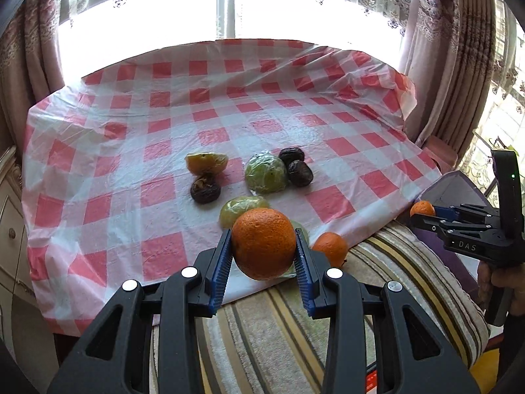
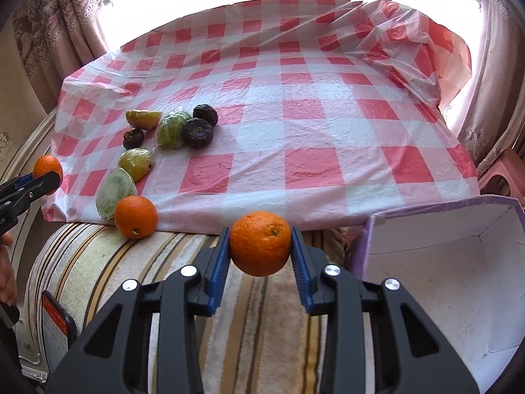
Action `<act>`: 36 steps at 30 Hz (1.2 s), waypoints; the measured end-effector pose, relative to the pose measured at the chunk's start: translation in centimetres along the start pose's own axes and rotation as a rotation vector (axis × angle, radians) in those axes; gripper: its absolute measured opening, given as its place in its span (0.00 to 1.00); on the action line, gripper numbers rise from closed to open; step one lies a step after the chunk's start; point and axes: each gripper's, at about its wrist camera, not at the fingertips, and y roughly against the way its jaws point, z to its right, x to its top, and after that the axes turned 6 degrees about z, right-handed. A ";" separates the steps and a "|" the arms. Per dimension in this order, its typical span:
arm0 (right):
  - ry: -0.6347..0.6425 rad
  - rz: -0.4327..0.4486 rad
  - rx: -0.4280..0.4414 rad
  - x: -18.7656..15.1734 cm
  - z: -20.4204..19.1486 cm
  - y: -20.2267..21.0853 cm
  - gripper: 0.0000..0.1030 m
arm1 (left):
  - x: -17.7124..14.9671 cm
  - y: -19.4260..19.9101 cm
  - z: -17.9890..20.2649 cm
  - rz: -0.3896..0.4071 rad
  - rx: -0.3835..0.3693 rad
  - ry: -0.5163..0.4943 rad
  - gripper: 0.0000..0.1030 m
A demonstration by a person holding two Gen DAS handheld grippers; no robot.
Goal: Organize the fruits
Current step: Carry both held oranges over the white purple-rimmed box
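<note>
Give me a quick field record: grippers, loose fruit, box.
left gripper: shut on orange
right gripper: shut on second orange
loose orange: at cloth edge, on striped cushion
other fruit: green wrapped and dark ones on checked cloth
box: open, inside bare where visible

Red-and-white checked plastic cloth [image 2: 295, 105] over counter, striped blanket [image 2: 256, 312] near, patterned curtains [image 1: 452, 49] far, bright window [image 1: 229, 3] behind.

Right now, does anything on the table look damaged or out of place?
Yes. The checked tablecloth is rucked up at the far right corner, and one loose orange sits off the cloth on the striped cushion.
</note>
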 end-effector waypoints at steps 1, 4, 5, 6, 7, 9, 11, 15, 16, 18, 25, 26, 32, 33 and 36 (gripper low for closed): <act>-0.012 0.006 -0.012 -0.1 0.9 0.4 0.35 | 0.5 -0.2 1.0 -0.004 -0.013 -0.024 0.34; -0.051 0.021 -0.048 -0.6 3.6 1.6 0.35 | 1.7 -0.9 4.2 -0.017 -0.065 -0.091 0.34; -0.064 0.025 -0.062 -0.8 4.5 2.0 0.35 | 2.0 -1.2 5.4 -0.024 -0.079 -0.115 0.34; -0.078 0.028 -0.077 -1.1 5.4 2.3 0.35 | 2.3 -1.6 6.7 -0.035 -0.100 -0.134 0.34; -0.094 0.031 -0.091 -1.4 6.4 2.6 0.35 | 2.6 -2.0 8.1 -0.046 -0.121 -0.154 0.34; -0.123 0.033 -0.116 -2.0 8.3 3.1 0.35 | 2.9 -2.9 11.4 -0.073 -0.154 -0.198 0.34; -0.152 0.036 -0.152 -2.8 10.2 3.7 0.35 | 3.1 -3.9 15.0 -0.107 -0.195 -0.239 0.34; -0.208 0.035 -0.223 -4.5 13.8 4.7 0.35 | 2.8 -5.9 22.2 -0.177 -0.252 -0.297 0.34; -0.221 0.035 -0.242 -5.0 14.7 5.0 0.35 | 2.5 -6.3 23.8 -0.192 -0.258 -0.308 0.34; -0.243 0.026 -0.293 -6.1 16.6 5.4 0.35 | 1.8 -7.2 26.5 -0.225 -0.263 -0.323 0.34; -0.342 -0.055 -0.410 -10.2 22.3 5.1 0.35 | -0.6 -11.5 32.6 -0.365 -0.277 -0.295 0.34; -0.351 -0.067 -0.415 -10.6 22.7 4.9 0.35 | -1.0 -12.0 33.3 -0.379 -0.275 -0.306 0.34; -0.321 -0.115 -0.444 -11.5 23.4 4.1 0.35 | -3.1 -14.2 36.1 -0.459 -0.295 -0.367 0.34; -0.307 -0.120 -0.457 -11.3 23.2 3.9 0.35 | -3.4 -14.4 36.3 -0.466 -0.292 -0.376 0.34; -0.271 -0.140 -0.477 -11.0 22.8 3.3 0.35 | -4.2 -15.4 36.3 -0.499 -0.286 -0.379 0.34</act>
